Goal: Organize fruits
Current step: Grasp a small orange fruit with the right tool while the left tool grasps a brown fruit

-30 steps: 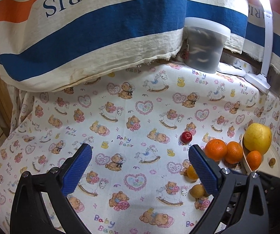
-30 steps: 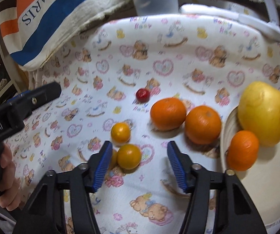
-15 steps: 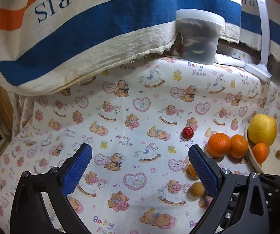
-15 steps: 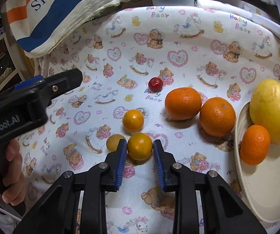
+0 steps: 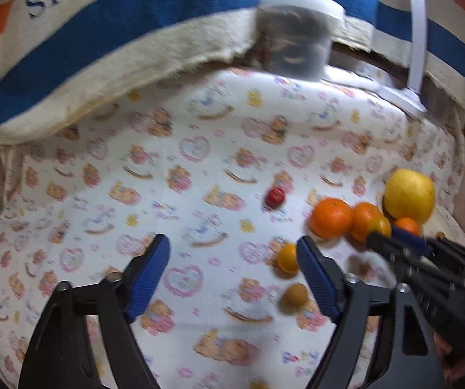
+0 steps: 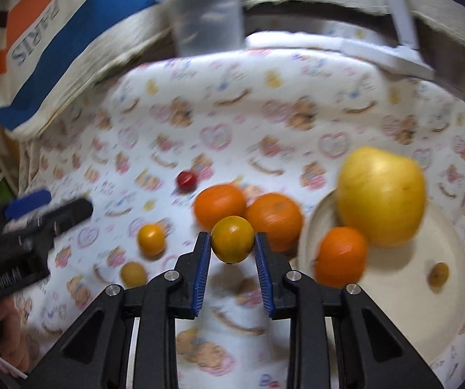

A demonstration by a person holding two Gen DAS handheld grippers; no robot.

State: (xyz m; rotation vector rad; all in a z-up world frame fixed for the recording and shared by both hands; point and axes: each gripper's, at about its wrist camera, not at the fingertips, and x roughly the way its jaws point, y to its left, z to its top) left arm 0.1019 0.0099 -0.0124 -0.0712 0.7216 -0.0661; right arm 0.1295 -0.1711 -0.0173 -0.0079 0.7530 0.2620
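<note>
- One small citrus (image 6: 232,239) is clenched between the right gripper (image 6: 232,249) jaws, seemingly lifted near the plate (image 6: 452,291); its roundness risks slipping out.
- Left gripper (image 5: 232,259) jaws released, idle.

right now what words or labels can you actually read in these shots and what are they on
"PARIS" on the striped cloth behind the table; it shows upside down in the left wrist view, and a second, cut-off print sits at the top right there.
Pink lettering on the bear-print tablecloth: too blurred to read.
White lettering on the left claw's body, seen from the right wrist: too blurred to read.
Nothing on the fruits.
</note>
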